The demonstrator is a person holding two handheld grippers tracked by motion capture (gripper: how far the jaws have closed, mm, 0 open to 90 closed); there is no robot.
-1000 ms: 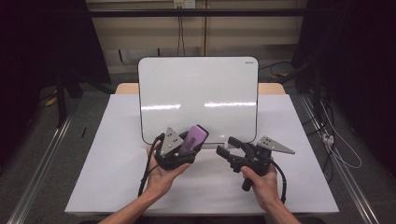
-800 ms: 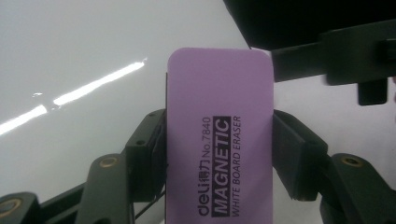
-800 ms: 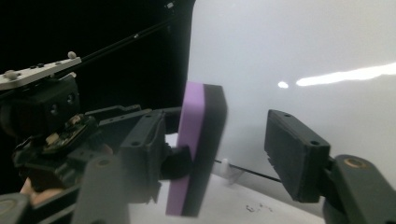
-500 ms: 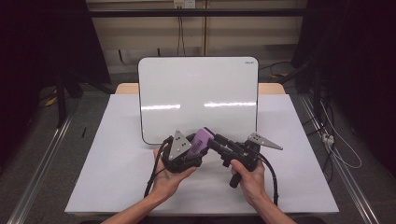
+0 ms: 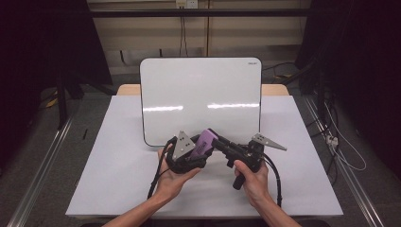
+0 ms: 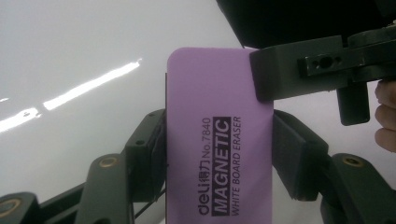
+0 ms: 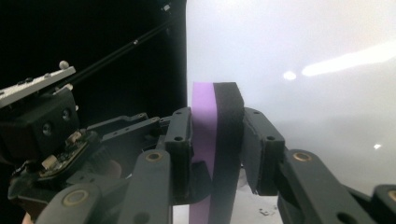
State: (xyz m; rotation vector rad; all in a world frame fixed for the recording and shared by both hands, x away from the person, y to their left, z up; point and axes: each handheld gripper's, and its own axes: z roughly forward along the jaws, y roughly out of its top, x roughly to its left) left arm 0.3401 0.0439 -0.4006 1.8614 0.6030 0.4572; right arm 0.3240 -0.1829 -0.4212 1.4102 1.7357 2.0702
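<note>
A purple whiteboard eraser (image 5: 206, 140) with a black felt side sits between both grippers, just in front of the whiteboard (image 5: 201, 94). My left gripper (image 5: 201, 147) is shut on its long edges; the left gripper view shows the printed purple face (image 6: 219, 140) between the jaws. My right gripper (image 5: 221, 144) comes in from the right. In the right gripper view its jaws press the purple face and the felt side of the eraser (image 7: 215, 140). One right jaw lies over the eraser's upper corner in the left gripper view. A hand holds each gripper.
The whiteboard rests on a white-covered table (image 5: 118, 179) and takes up its middle and back. Bare sheet lies to the left and right of the hands. Cables (image 5: 340, 146) trail on the floor at the right, and metal rails run along both sides.
My right gripper has moved left from about a hand's width away onto the eraser, and its jaws now clamp it. The left gripper and eraser have barely shifted.
</note>
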